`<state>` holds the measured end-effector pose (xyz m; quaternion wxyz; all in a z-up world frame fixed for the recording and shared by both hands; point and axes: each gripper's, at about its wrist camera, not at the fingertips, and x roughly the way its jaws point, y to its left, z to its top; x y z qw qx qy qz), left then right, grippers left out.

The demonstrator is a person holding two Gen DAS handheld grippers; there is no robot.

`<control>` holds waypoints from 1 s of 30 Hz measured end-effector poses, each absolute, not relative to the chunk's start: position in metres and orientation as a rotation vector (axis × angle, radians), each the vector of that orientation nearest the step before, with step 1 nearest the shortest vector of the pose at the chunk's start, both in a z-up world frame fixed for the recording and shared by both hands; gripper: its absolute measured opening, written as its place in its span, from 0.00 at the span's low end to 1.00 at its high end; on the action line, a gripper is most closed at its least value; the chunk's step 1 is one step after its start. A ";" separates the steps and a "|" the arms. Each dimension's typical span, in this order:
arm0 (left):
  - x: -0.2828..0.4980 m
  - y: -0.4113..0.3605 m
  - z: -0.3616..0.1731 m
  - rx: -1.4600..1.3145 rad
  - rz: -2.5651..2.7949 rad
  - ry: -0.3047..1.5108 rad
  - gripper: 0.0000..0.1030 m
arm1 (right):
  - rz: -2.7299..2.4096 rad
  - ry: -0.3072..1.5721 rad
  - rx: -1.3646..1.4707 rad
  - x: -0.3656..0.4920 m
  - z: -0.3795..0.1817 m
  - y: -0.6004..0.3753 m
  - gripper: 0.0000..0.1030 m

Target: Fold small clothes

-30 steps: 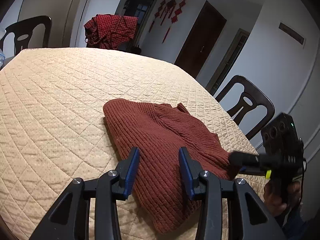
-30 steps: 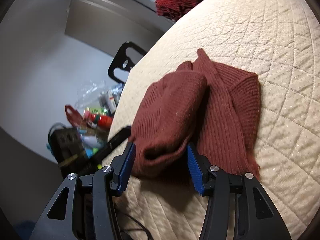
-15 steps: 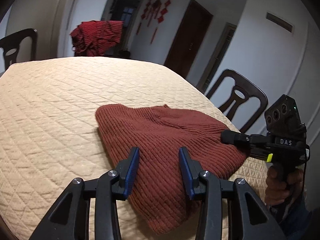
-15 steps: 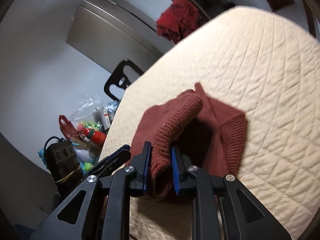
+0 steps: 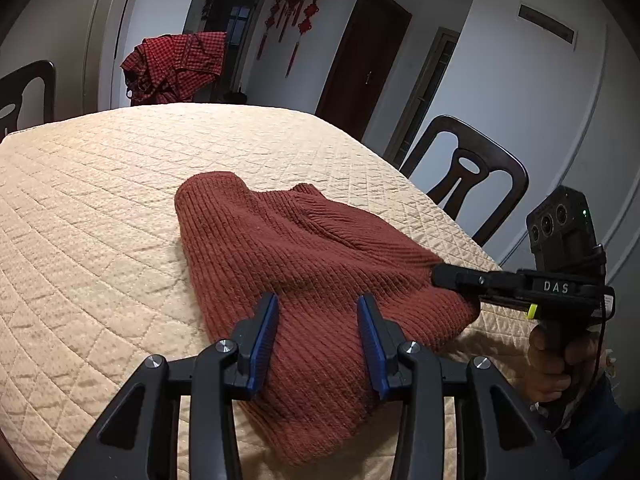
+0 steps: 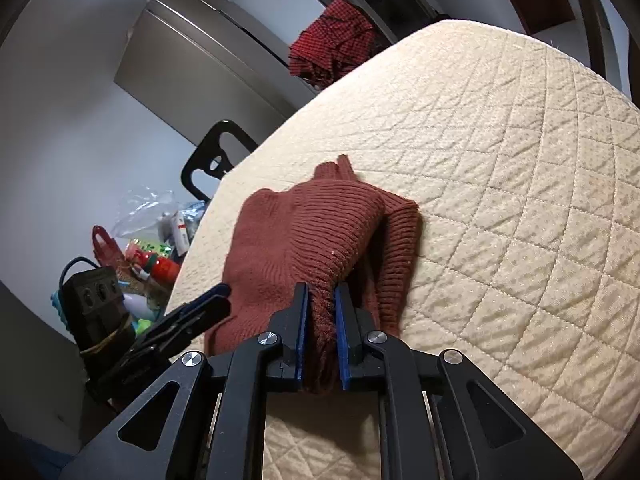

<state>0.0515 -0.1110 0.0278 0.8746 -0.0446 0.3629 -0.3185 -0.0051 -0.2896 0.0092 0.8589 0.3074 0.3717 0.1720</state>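
Observation:
A rust-red ribbed knit sweater (image 5: 304, 264) lies partly folded on the beige quilted table cover (image 5: 100, 208). My left gripper (image 5: 318, 312) is open, its blue pads above the sweater's near part without holding it. My right gripper (image 6: 322, 300) is shut on the sweater's edge (image 6: 316, 248), lifting a fold of it off the cover. In the left wrist view the right gripper (image 5: 440, 274) grips the sweater's right edge. In the right wrist view the left gripper (image 6: 208, 300) is at the sweater's left.
A red checked garment (image 5: 176, 66) hangs over a chair at the far end of the table. Dark wooden chairs (image 5: 468, 176) stand along the sides. A bag and clutter (image 6: 152, 248) sit beyond the table's left edge.
My right gripper has closed on the sweater's edge and lifted it, pulling the fold over. My left gripper stayed open above the sweater.

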 end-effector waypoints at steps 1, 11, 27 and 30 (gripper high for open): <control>0.052 -0.112 0.028 -0.087 -0.663 0.757 0.42 | 0.360 0.774 0.640 -0.003 0.011 -0.288 0.12; 0.051 -0.117 0.026 -0.077 -0.668 0.759 0.42 | 0.336 0.818 0.659 0.004 -0.012 -0.295 0.11; 0.054 -0.110 0.029 -0.036 -0.628 0.746 0.42 | 0.360 0.828 0.393 -0.017 0.001 -0.261 0.07; 0.043 -0.119 0.024 0.033 -0.615 0.726 0.42 | 0.359 0.817 0.402 -0.022 0.000 -0.264 0.06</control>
